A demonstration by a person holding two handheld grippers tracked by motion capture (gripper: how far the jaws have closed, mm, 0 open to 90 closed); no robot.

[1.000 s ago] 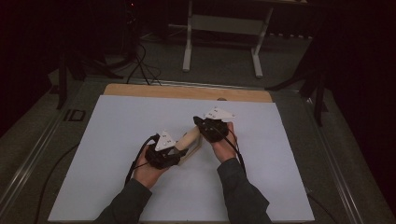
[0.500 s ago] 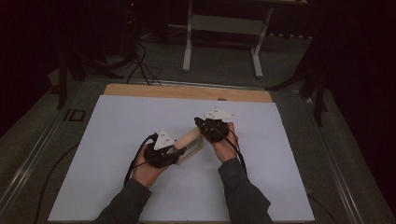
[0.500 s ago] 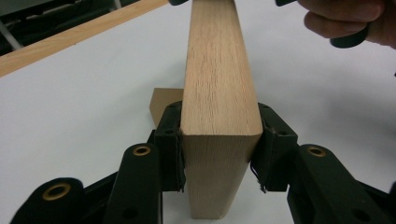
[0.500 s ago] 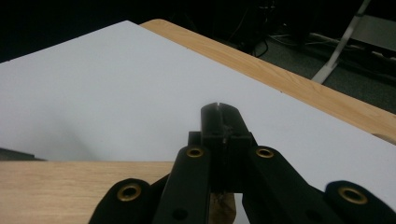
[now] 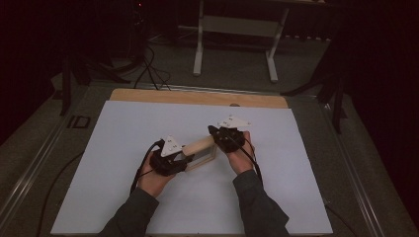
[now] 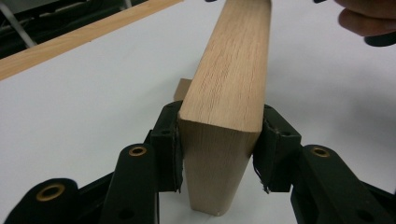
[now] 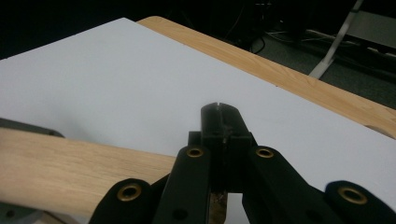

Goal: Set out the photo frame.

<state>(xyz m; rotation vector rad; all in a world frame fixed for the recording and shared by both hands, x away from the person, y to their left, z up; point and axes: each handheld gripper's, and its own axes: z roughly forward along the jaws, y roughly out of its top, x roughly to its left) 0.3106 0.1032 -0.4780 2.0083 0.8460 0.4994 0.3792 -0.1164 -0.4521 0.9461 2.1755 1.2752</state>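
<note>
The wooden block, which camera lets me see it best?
The left gripper view: the wooden block is close up, its grain clear, clamped between the left tool's pads. The high view shows it small, spanning between both tools above the white sheet. The right gripper view catches one long side at lower left.

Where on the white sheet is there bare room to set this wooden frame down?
The white sheet lies bare left of the left gripper, right of the right gripper, and along the far side up to the wooden edge. It is crowded mid-sheet, where both grippers hold the frame, and toward the near edge, where the forearms come in.
</note>
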